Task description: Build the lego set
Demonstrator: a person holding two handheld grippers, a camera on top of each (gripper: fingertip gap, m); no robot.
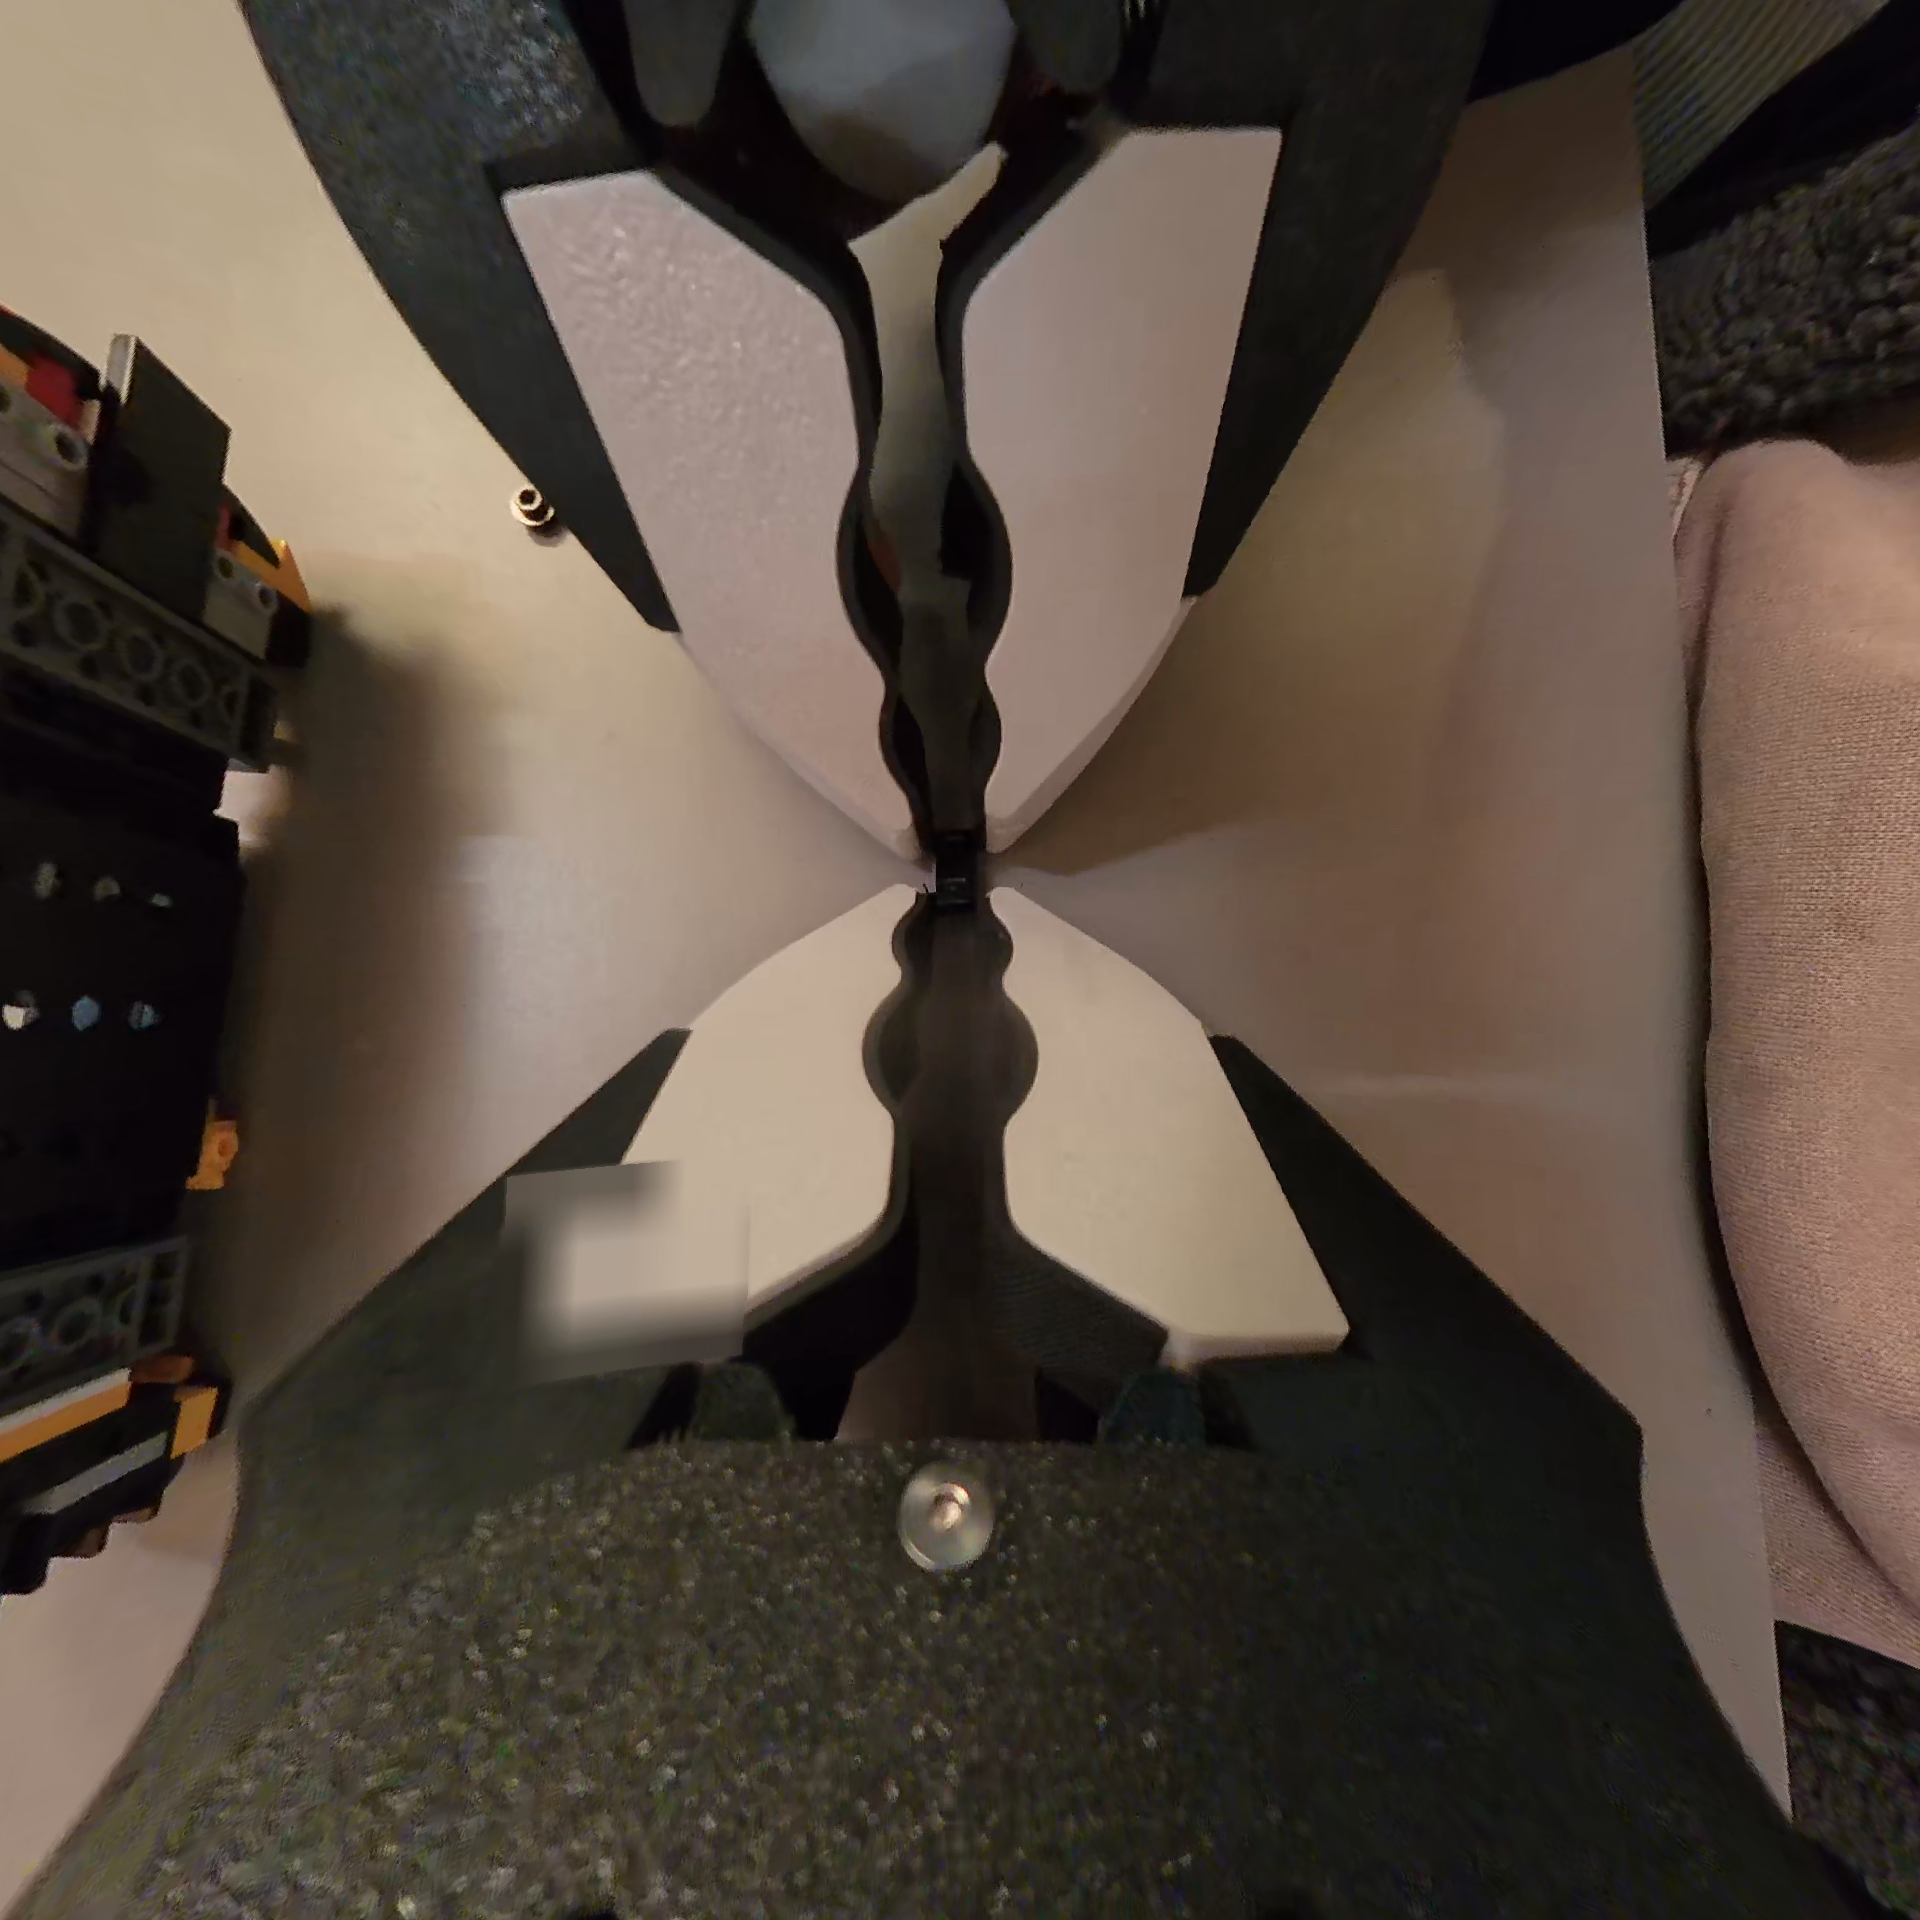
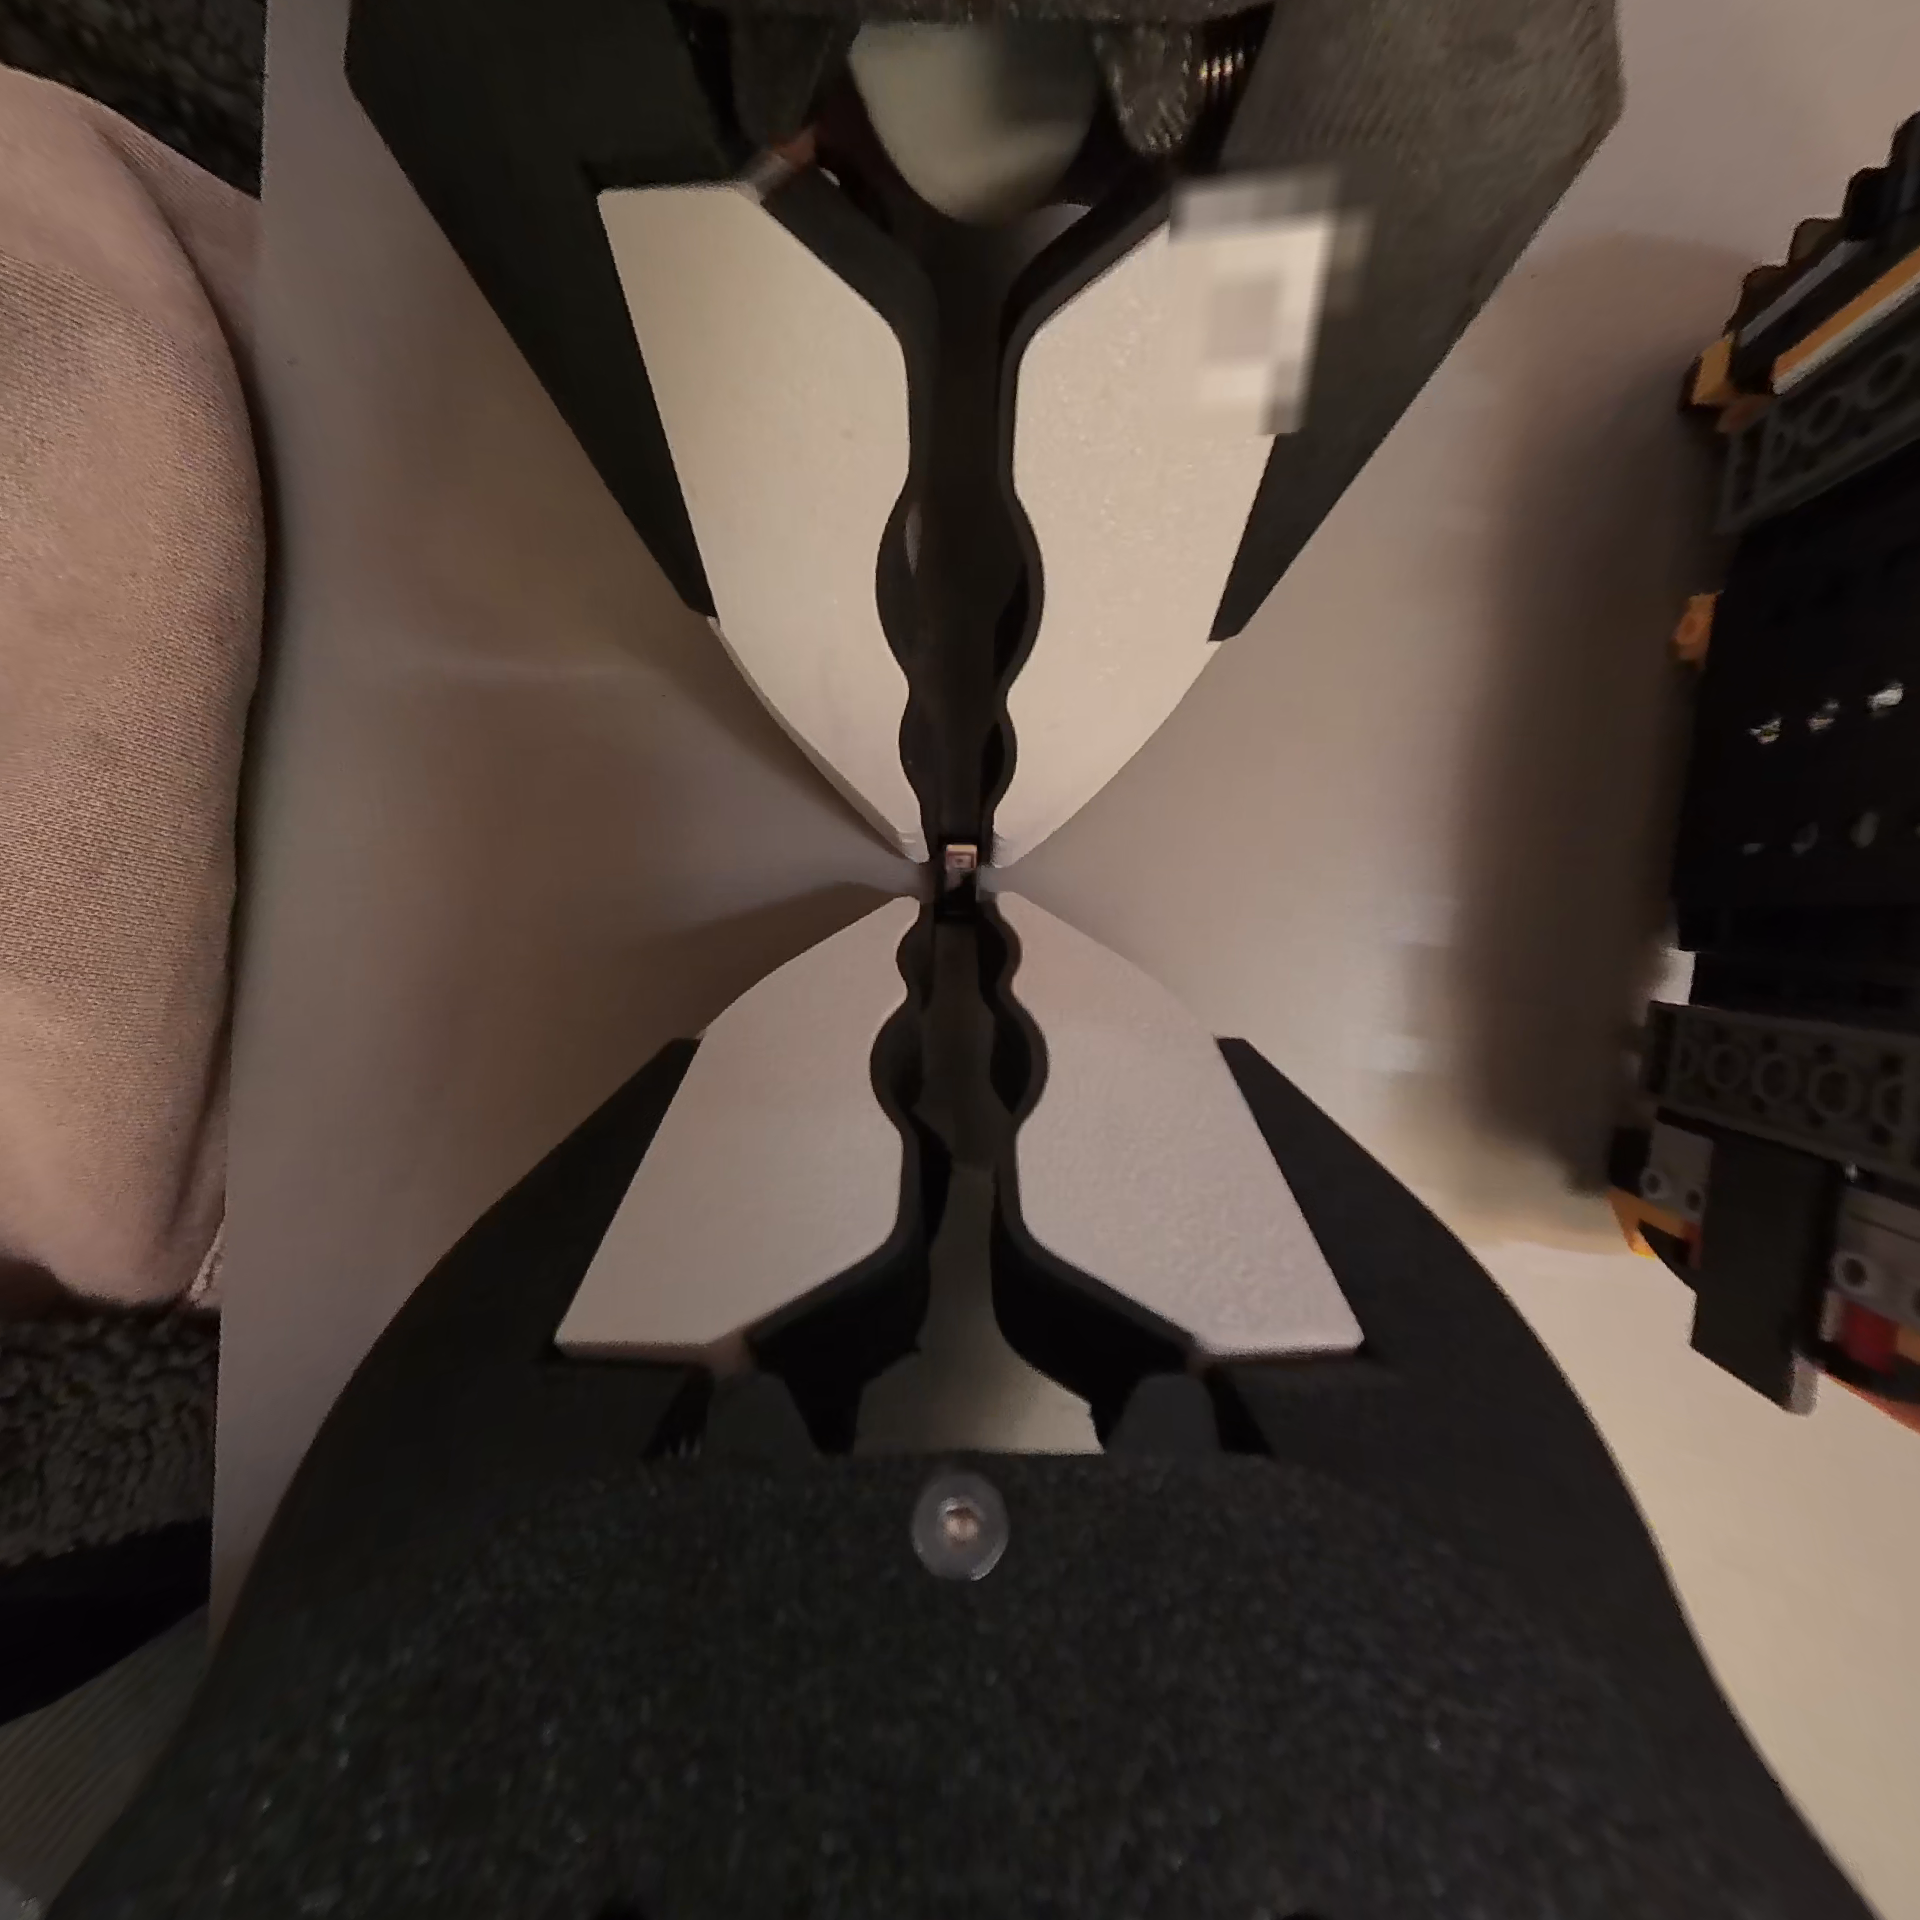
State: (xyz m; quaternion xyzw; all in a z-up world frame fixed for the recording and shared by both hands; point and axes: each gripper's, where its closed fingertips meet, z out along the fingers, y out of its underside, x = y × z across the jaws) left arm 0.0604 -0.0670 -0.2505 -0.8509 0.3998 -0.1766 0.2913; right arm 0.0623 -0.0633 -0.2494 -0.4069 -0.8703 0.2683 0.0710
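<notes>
My two grippers meet tip to tip over the white table (image 1: 1351,831). The left gripper (image 1: 956,902) comes in from the bottom of the left wrist view and the right gripper (image 1: 951,831) from the top. Both have their jaws pressed shut on a tiny black lego piece (image 1: 956,871) held between the tips. In the right wrist view the same piece (image 2: 958,868) shows a small grey face, with the right gripper (image 2: 958,906) below it and the left gripper (image 2: 956,836) above. The black, grey and orange lego model (image 1: 104,831) stands to the side, and also shows in the right wrist view (image 2: 1818,831).
A small grey round stud piece (image 1: 535,511) lies loose on the table near the model. A pinkish cloth (image 1: 1818,1039) and dark fuzzy fabric (image 1: 1787,312) lie past the table's edge, opposite the model; the cloth also shows in the right wrist view (image 2: 104,727). Only a small space, under 4 cm, lies between the two pairs of fingers.
</notes>
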